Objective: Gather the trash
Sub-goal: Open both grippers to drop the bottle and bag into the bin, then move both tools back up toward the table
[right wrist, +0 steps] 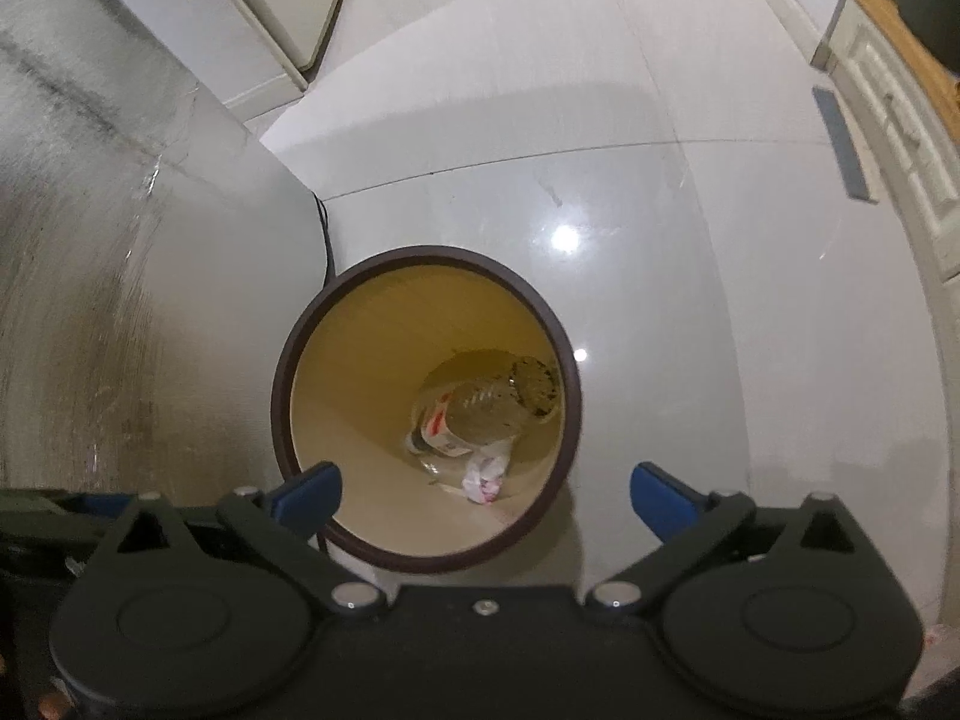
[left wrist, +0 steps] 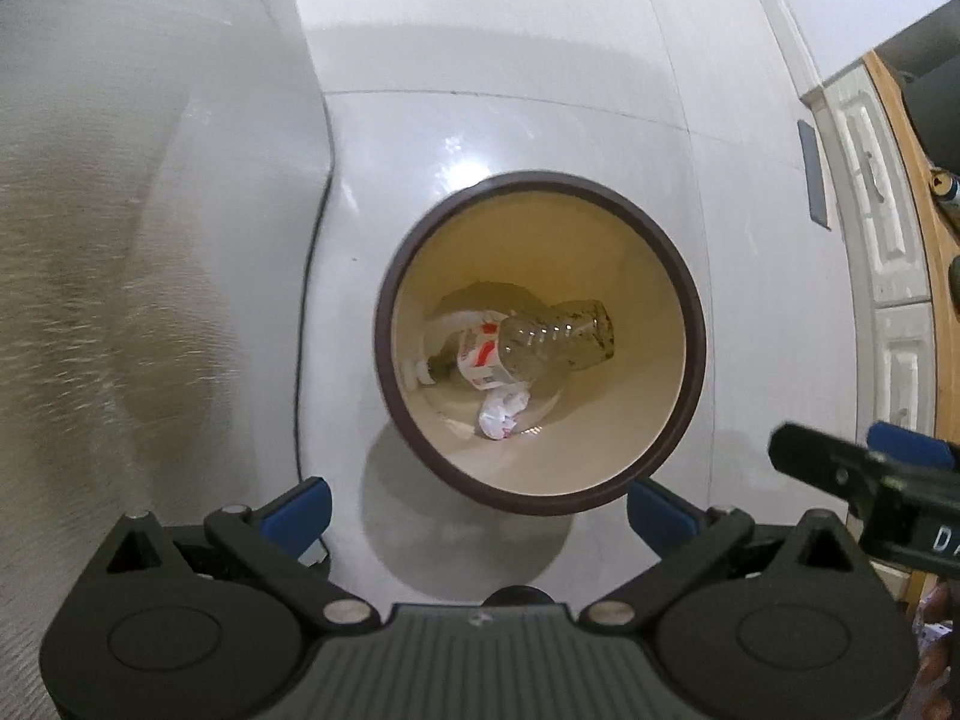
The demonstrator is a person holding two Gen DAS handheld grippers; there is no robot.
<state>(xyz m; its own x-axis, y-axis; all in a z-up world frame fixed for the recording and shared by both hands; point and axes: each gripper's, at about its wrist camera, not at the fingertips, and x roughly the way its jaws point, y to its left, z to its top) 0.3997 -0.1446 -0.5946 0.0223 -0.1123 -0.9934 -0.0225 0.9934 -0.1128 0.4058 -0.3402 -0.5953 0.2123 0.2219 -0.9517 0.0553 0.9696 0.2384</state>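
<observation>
Inside, 1 bin (left wrist: 384,360) holds 1 plastic bottle (left wrist: 540,339) and 1 crumpled paper (left wrist: 503,414). Above it, 2 grippers, left gripper (left wrist: 478,510) and right gripper (right wrist: 485,495), gape wide, gripping nothing.

Both views are evenly lit from overhead, moderately bright with a slightly cool cast. The glossy floor (right wrist: 660,300) throws back small white glare spots beyond the bin (left wrist: 384,324), and a soft grey shadow pools on the bin's near side. Fisheye bending curves the tile seams and darkens the frame corners. The wall (left wrist: 90,300) at left is streaked with motion blur; the bin's inside stays fairly sharp.
</observation>
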